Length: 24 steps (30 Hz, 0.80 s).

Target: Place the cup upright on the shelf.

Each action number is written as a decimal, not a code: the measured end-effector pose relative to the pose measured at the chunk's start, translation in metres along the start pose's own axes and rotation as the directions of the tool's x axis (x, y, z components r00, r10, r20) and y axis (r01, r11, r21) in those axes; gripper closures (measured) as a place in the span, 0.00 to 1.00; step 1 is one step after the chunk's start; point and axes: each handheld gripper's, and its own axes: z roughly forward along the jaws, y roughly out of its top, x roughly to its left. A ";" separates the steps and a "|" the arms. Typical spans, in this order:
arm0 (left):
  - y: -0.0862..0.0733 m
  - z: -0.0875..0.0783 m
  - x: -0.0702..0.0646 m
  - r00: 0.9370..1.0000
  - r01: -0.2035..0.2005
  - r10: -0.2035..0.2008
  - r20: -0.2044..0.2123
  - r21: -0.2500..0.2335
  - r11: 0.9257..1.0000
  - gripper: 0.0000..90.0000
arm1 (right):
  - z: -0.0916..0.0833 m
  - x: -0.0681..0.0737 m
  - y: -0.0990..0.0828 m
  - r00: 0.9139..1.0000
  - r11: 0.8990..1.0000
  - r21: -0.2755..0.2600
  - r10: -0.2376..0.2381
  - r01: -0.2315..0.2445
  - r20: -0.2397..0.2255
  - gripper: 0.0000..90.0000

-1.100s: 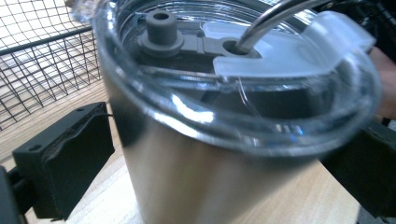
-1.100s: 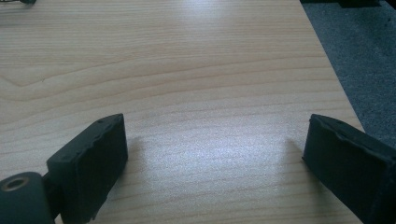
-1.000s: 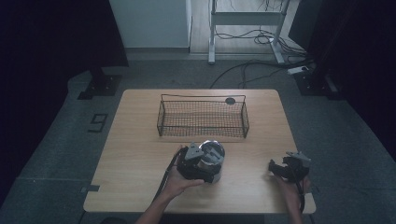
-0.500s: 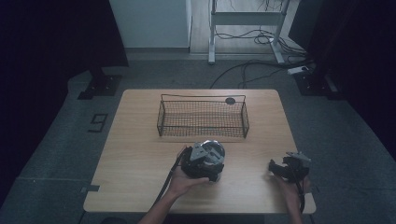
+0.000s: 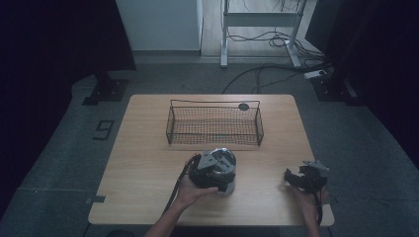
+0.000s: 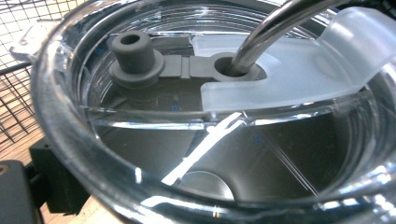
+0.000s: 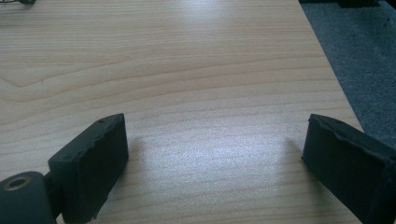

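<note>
A tumbler (image 5: 226,157) with a clear lid (image 6: 154,121), a grey stopper (image 6: 135,53) and a metal straw (image 6: 280,23) stands on the table just in front of the basket. My left gripper (image 5: 217,170) is around it from the near side, and the tumbler sits between the jaws, which have just been closing. One black finger (image 6: 51,184) shows beside the lid's rim; the other is hidden, so contact is unclear. My right gripper (image 5: 292,176) (image 7: 215,163) rests near the table's right front corner, open, with bare wood between its fingers.
A black wire basket (image 5: 212,102) (image 6: 14,93) stands across the back middle of the wooden table (image 5: 143,163). A small dark disc (image 5: 243,106) lies behind its right end. The table's right edge (image 7: 327,70) runs close to my right gripper, grey carpet beyond.
</note>
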 end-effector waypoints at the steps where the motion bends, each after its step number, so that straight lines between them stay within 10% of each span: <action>1: 0.000 0.000 0.000 1.000 0.000 0.000 0.000 0.000 1.000 0.05 | 0.000 0.000 0.000 1.000 1.000 0.000 0.000 0.000 0.000 0.07; 24: 0.019 -0.039 0.016 0.999 0.024 -0.027 -0.046 -0.065 0.998 0.05 | 0.000 0.000 0.000 1.000 1.000 0.000 0.001 -0.001 0.001 0.08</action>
